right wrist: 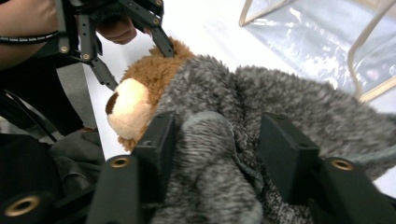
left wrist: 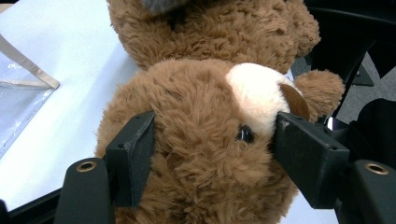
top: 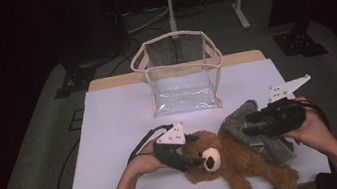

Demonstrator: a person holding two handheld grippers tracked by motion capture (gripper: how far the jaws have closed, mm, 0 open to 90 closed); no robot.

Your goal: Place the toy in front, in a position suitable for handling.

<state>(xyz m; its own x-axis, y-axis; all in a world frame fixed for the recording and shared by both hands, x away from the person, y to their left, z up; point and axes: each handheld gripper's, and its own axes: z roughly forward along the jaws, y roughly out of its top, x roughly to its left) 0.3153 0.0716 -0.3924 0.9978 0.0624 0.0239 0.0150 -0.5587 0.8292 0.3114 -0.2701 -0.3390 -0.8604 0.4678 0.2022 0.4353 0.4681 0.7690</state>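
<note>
Left gripper (top: 192, 150) was clamped on the teddy bear's head (left wrist: 210, 135): in the left gripper view both jaws pressed into the brown fur, one behind the head, the other against the cream muzzle (left wrist: 254, 91) just by the dark eye. The teddy bear (top: 231, 158) lay on its back on the white table cover (top: 116, 127), near the front edge, head toward the left gripper, legs trailing toward the front right corner. A grey fuzzy garment (top: 255, 129) lay over the bear's body, between the head and the right gripper (top: 249, 125). Right gripper's jaws stood apart with a fold of the grey garment (right wrist: 219, 154) between them; the left jaw in the right gripper view sat against the fabric, the other had a visible gap, so no real clamp. Right hand (top: 313, 128) held that gripper low over the garment, grey plate (top: 287, 88) on top tilted up. Left hand (top: 144, 164) rested on the table cover beside the bear's head. A clear plastic bag (top: 181, 72) with beige trim stood upright and open further back, centre of the table, well apart from the bear and untouched by either gripper. In the right gripper view the left gripper (right wrist: 135, 60) showed at the bear's head, jaws on either side of it.
</note>
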